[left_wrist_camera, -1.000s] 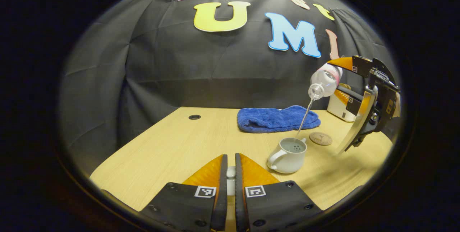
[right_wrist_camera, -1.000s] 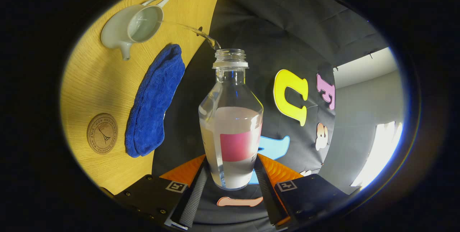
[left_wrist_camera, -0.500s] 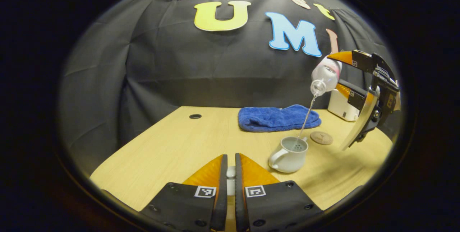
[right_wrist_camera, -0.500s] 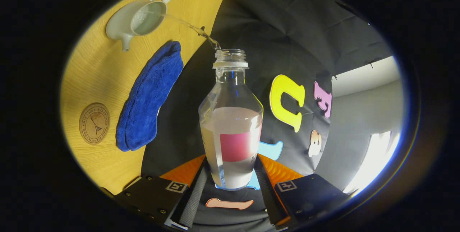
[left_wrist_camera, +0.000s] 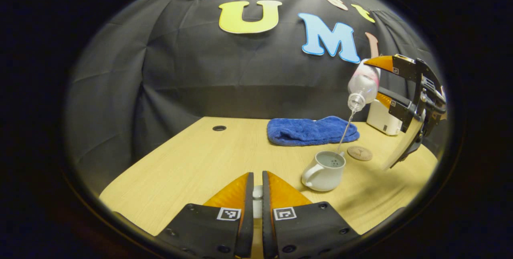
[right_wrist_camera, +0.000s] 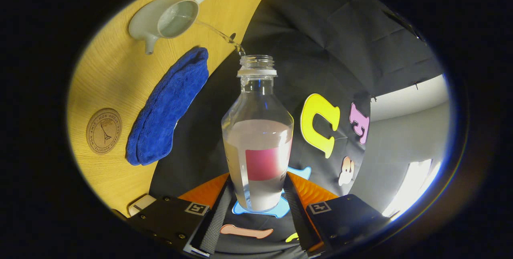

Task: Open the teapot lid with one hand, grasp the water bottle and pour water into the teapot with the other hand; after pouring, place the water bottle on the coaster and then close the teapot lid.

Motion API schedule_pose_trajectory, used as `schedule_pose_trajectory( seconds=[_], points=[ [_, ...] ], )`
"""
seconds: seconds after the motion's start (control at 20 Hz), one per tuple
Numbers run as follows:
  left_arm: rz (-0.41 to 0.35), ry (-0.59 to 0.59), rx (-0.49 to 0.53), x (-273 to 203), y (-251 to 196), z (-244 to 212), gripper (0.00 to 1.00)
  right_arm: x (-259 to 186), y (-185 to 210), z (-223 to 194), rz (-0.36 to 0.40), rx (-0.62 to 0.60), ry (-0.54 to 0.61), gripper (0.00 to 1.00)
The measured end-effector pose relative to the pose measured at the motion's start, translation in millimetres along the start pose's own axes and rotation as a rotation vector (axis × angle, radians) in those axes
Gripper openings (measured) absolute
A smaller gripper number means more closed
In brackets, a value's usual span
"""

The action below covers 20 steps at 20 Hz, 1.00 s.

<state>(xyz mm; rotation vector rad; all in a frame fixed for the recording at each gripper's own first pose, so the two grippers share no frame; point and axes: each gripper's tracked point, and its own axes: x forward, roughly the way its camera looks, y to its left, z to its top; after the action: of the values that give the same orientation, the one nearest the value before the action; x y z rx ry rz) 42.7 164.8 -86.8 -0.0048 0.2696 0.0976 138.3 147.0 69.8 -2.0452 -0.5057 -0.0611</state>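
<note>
White ceramic, the teapot [left_wrist_camera: 324,170] sits lidless on the pale wooden table [left_wrist_camera: 192,162], handle toward the left gripper view's camera, with a thin stream of water [left_wrist_camera: 345,130] falling into its open top from the tipped water bottle [left_wrist_camera: 362,84] above it. The right gripper [right_wrist_camera: 256,199] has that bottle clamped by its lower body, both fingers [right_wrist_camera: 216,215] pressed against the clear plastic; in the right gripper view the bottle's base is hidden between them and the pink label [right_wrist_camera: 264,163] sits just above their tips. Seen from the left gripper view, that gripper is cut off by the rim of the view, and the hand behind it cannot be made out. The left gripper [left_wrist_camera: 257,195] is almost fully closed, and a small white thing, apparently the teapot lid [left_wrist_camera: 257,191], shows as a sliver in the narrow gap; most of it is hidden by the fingers, so its shape is hard to judge. A round cork coaster [left_wrist_camera: 359,153] lies bare just beyond the teapot, near a folded blue towel [left_wrist_camera: 312,130]. A white box [left_wrist_camera: 382,118] stands behind, partly covered by the right gripper.
</note>
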Motion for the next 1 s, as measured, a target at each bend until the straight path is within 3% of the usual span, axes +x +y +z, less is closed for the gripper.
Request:
schedule_pose_trajectory(
  seconds=[0.35, 0.75, 1.0],
  points=[
    [-0.001, 0.005, -0.007, -1, 2, -3, 0.17, 2, 1, 13, -0.001, -0.064, -0.044, 0.72],
    [-0.01, 0.008, -0.012, 0, 0, -5, 0.17, 3, -2, 19, -0.045, -0.145, -0.064, 0.75],
    [-0.01, 0.011, -0.012, 0, 0, -5, 0.17, 3, -14, 27, -0.126, -0.228, -0.086, 0.75]
  ],
)
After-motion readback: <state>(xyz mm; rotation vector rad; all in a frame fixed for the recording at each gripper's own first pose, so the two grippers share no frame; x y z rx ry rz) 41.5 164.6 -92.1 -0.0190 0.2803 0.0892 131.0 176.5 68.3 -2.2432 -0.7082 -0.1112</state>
